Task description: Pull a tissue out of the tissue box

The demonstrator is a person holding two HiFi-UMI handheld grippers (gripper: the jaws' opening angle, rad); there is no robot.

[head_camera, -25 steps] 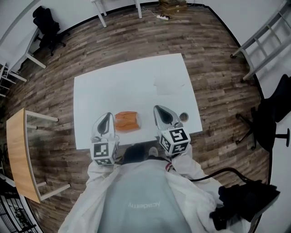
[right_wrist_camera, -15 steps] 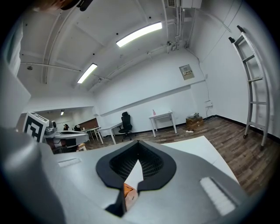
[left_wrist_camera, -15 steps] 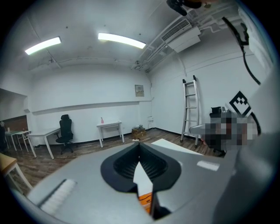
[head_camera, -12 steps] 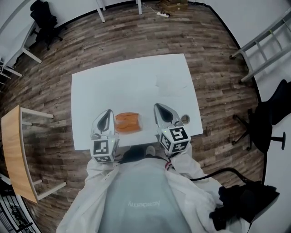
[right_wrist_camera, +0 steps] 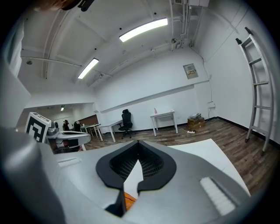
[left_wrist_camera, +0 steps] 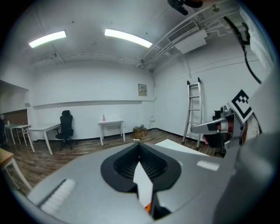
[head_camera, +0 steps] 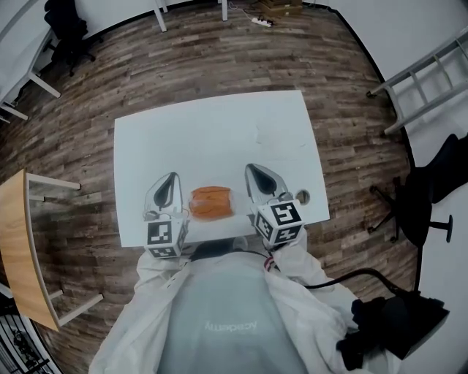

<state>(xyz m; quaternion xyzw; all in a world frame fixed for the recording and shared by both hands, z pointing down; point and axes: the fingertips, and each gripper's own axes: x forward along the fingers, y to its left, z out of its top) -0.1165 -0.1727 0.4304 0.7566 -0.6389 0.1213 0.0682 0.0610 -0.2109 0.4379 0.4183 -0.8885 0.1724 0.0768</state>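
Tissue box (head_camera: 212, 202), orange, lies on the white tabletop (head_camera: 205, 131). Left tongs (head_camera: 171, 177) are just left of the box and right tongs (head_camera: 250, 170) just right of it. Both are closed together and empty. To do it well, probably open one pair above the box's top slot, pinch only the tissue, and steady the box with the other pair.

Wood-plank floor (head_camera: 351, 146) under a white table (head_camera: 212, 139); black office chair (head_camera: 62, 22) beyond its far-left corner, ladder (head_camera: 417, 66) at right, ceiling strip lights (left_wrist_camera: 127, 38).
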